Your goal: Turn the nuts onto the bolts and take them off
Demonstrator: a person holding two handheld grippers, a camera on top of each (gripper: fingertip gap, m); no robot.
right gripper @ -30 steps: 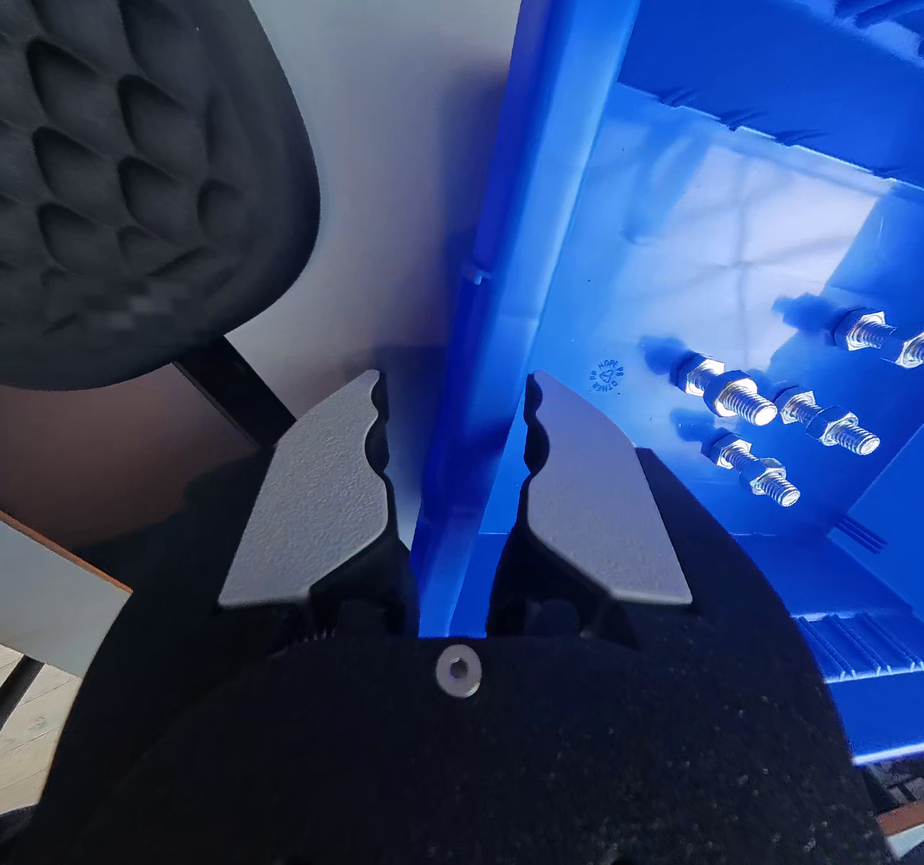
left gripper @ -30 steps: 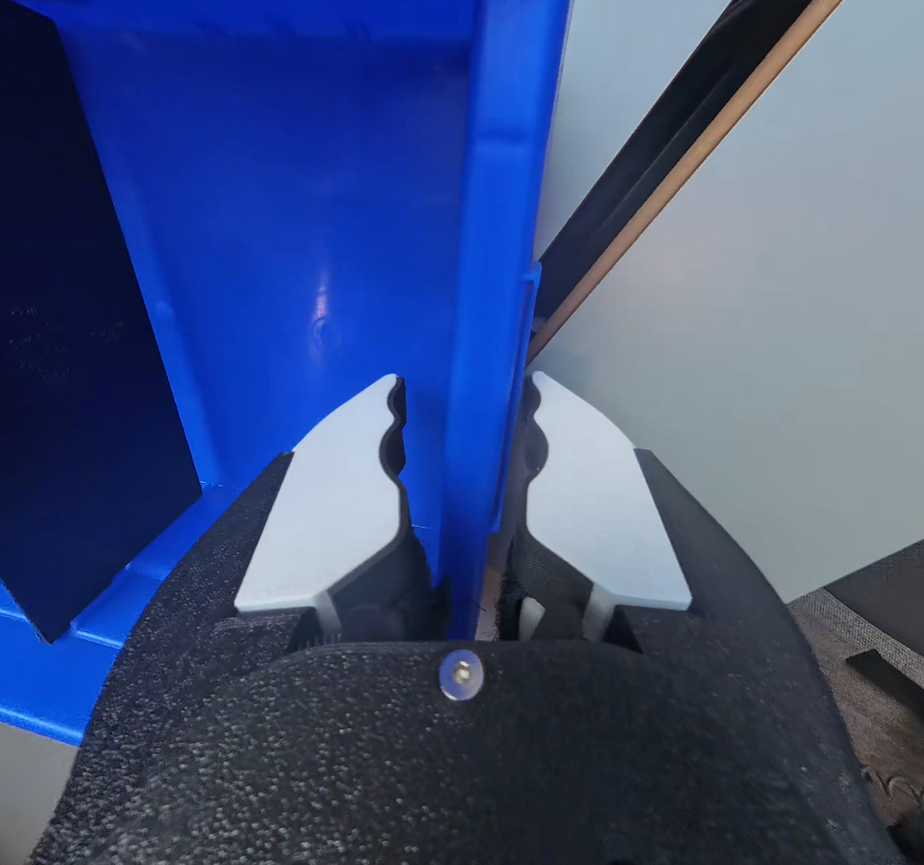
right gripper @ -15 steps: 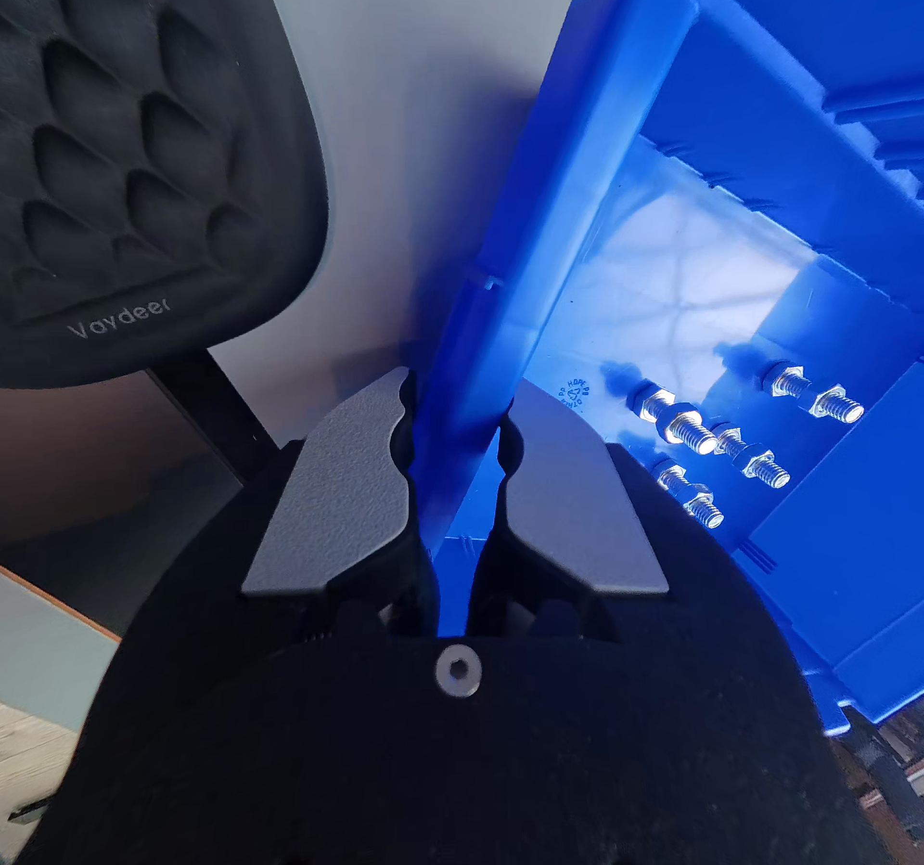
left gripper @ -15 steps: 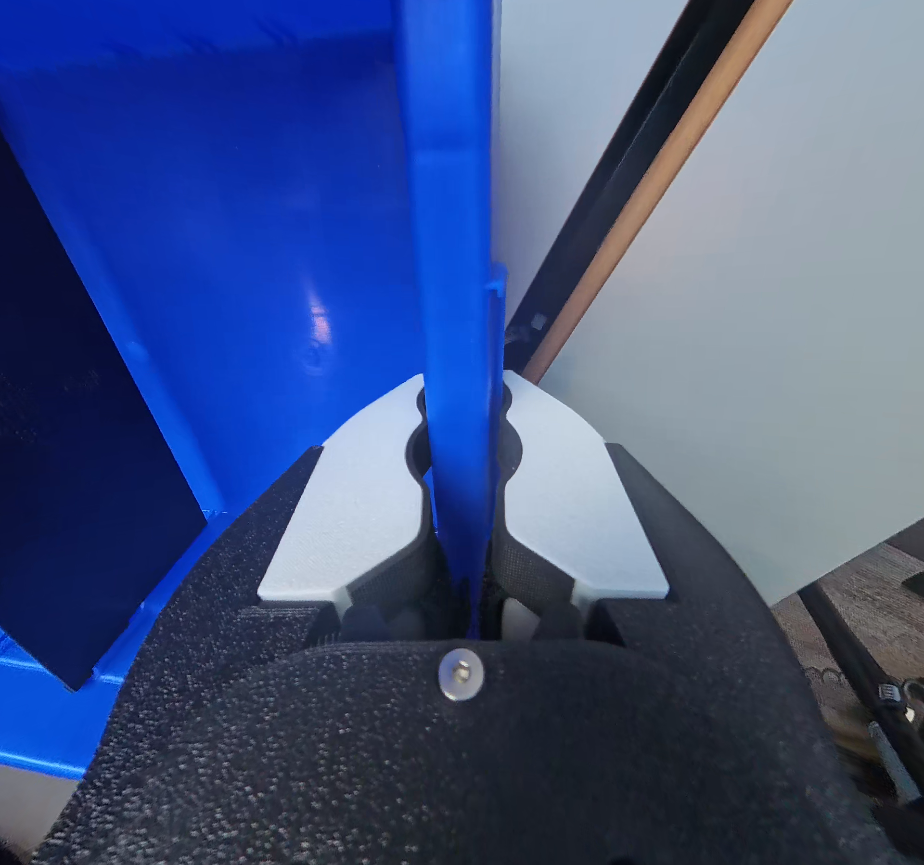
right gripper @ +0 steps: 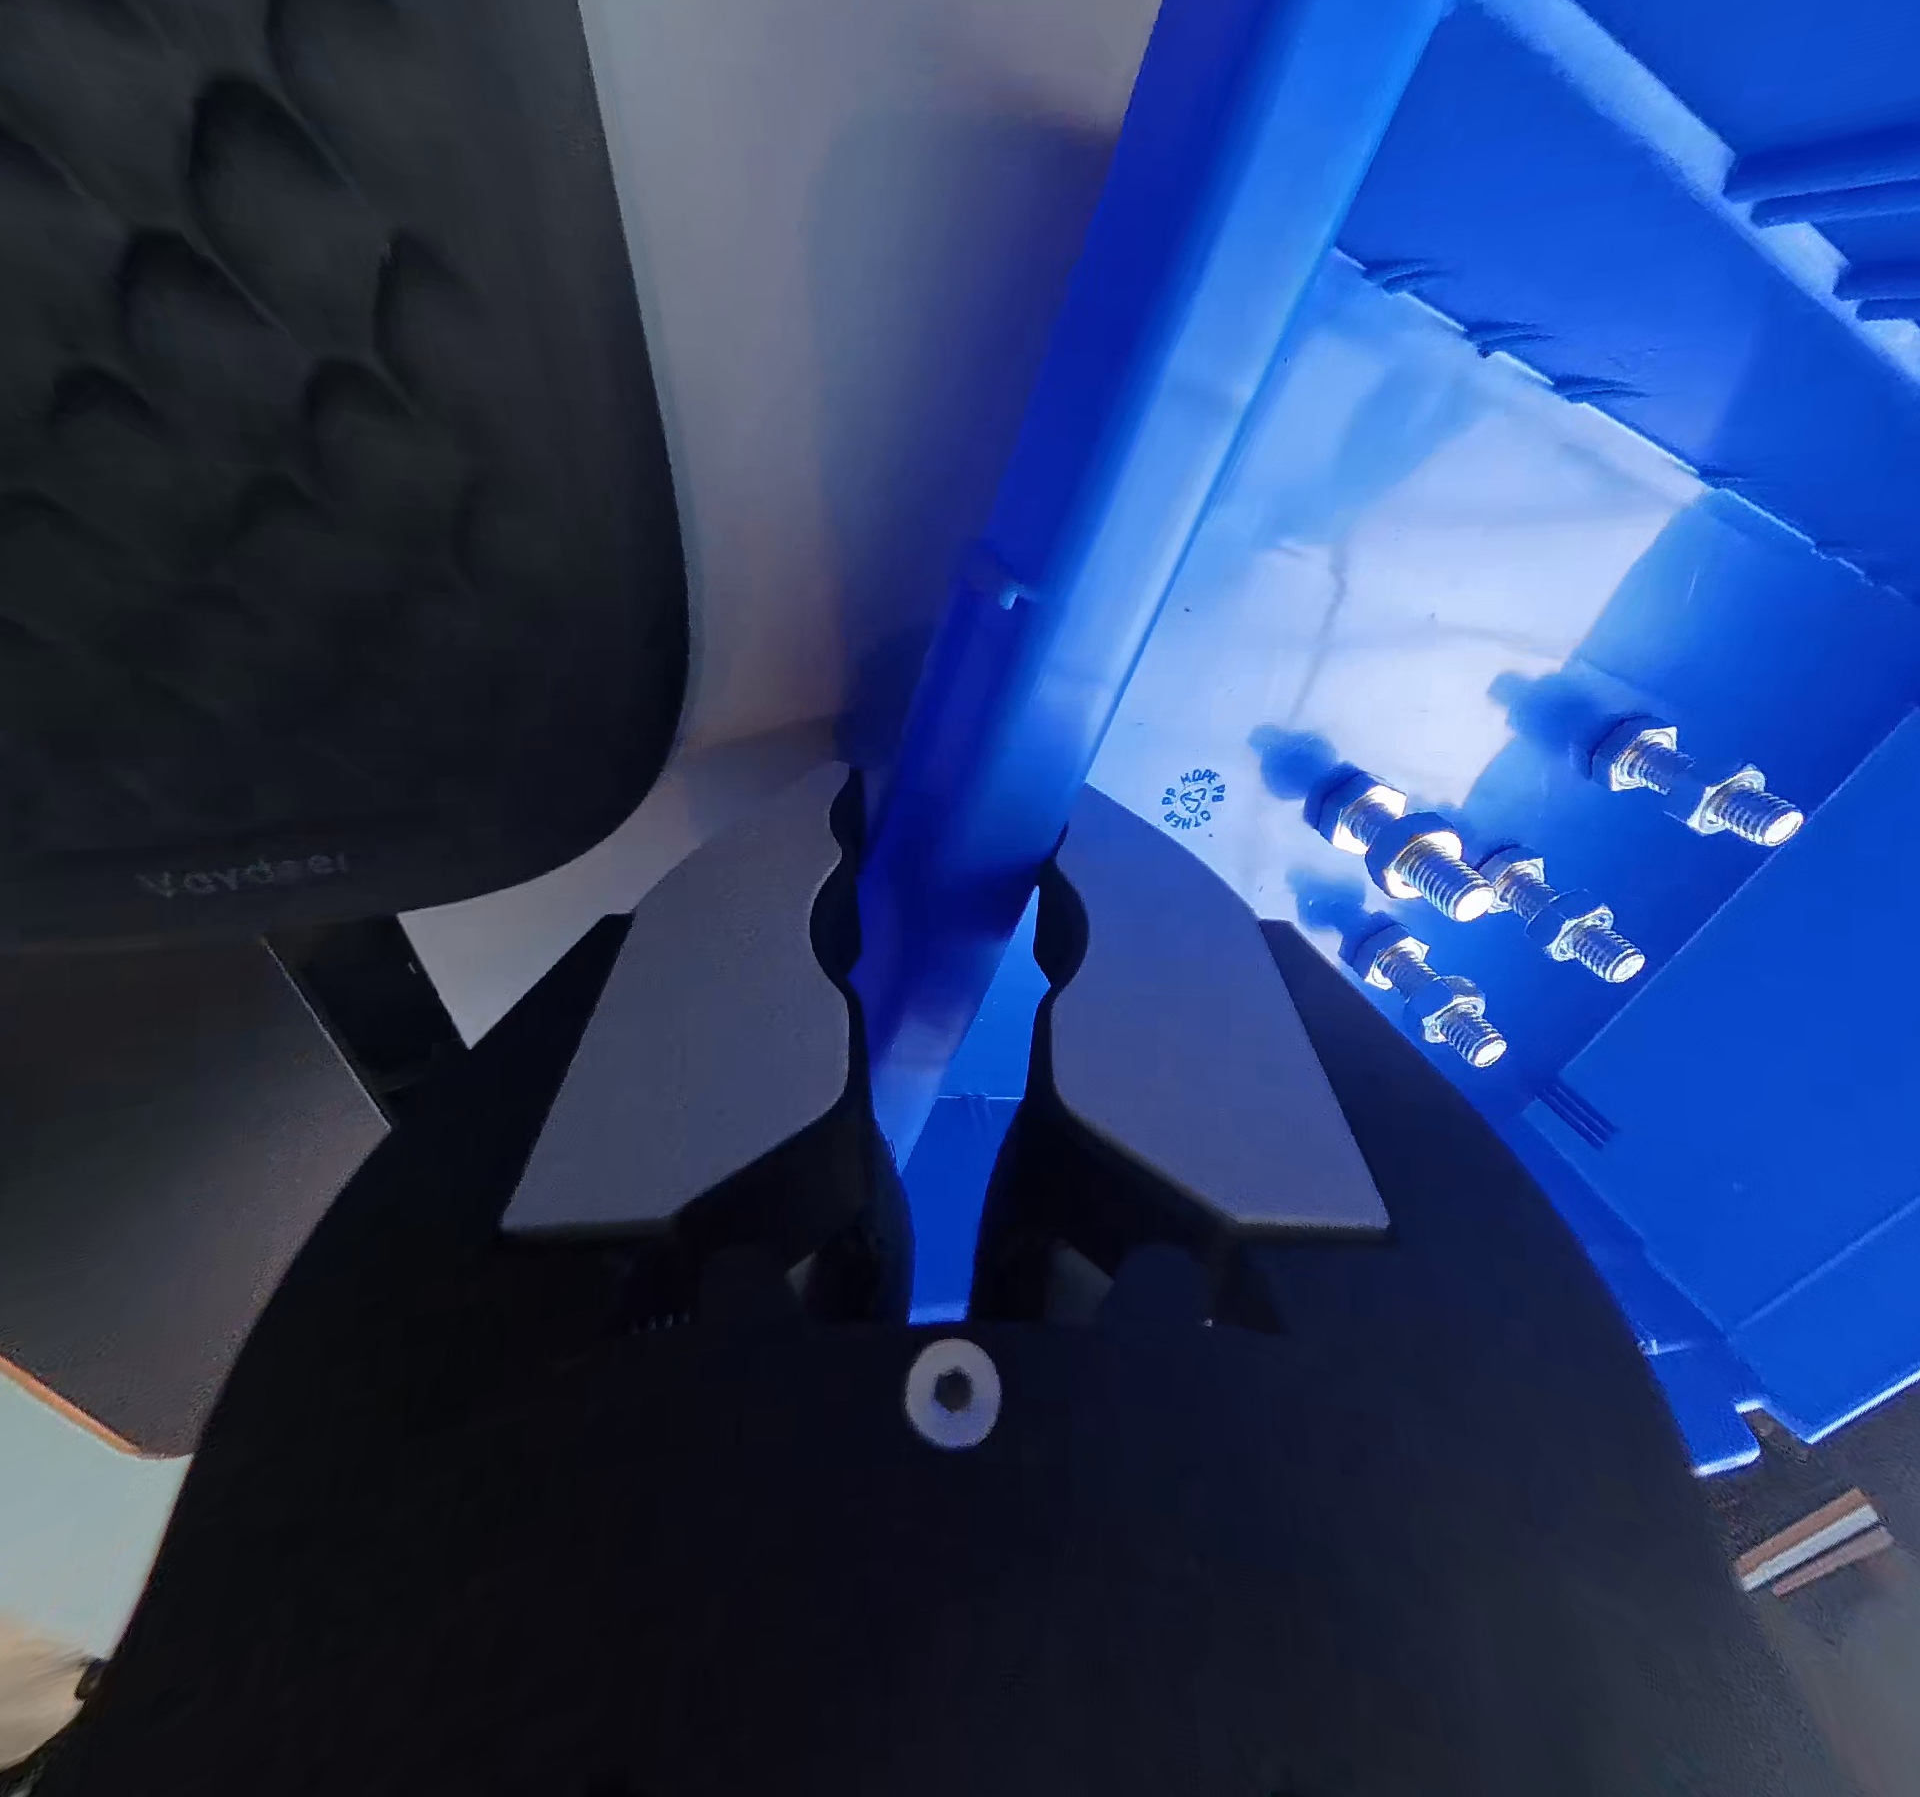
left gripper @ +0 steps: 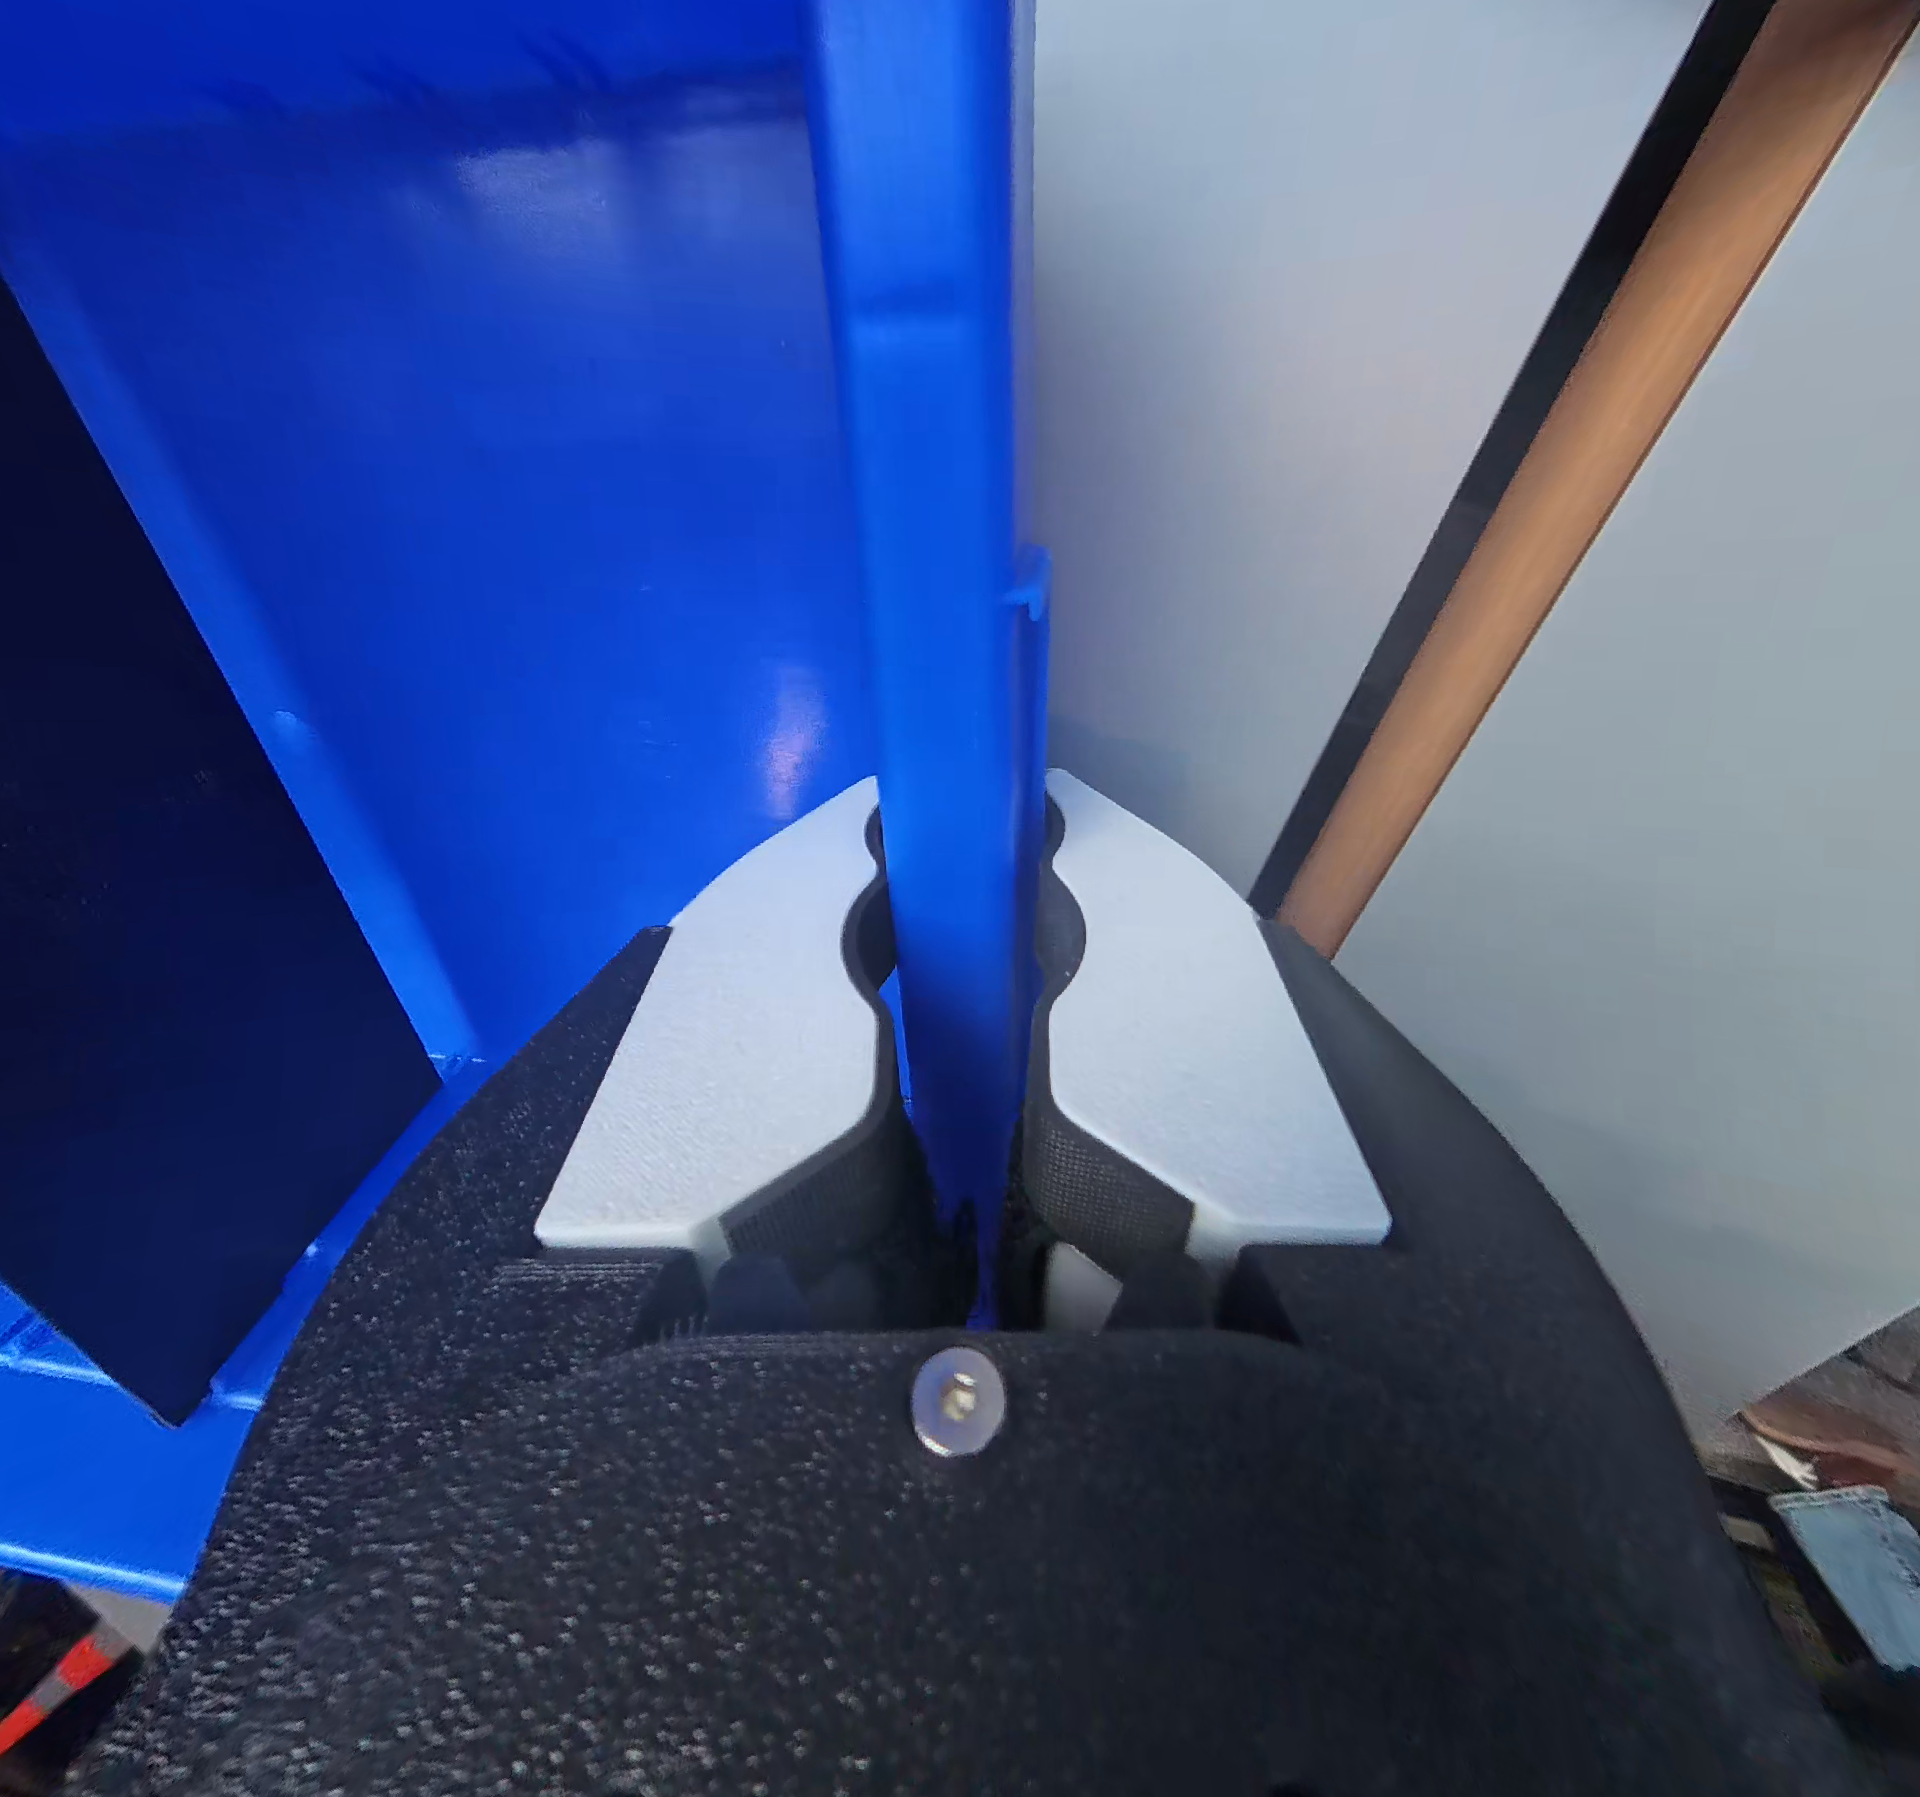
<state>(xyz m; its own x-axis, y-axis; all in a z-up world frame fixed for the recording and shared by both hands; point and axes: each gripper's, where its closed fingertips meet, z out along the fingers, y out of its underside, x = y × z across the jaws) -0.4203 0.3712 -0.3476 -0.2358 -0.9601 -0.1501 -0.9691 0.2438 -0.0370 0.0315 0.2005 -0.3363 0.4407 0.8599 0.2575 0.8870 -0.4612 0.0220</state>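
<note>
Now clamped on bin [left gripper: 914,397] walls: left gripper [left gripper: 961,802], right gripper [right gripper: 951,812]; shiny nutted bolts [right gripper: 1444,880] right of right gripper, inside

The blue bin [right gripper: 1226,313] is cut off by the top and right edges in the right wrist view; its base is not seen whole. The wall section clamped between the fingers [left gripper: 727,1041] is hidden in the left wrist view. The black cushion [right gripper: 291,376] is cropped and blurred.
</note>
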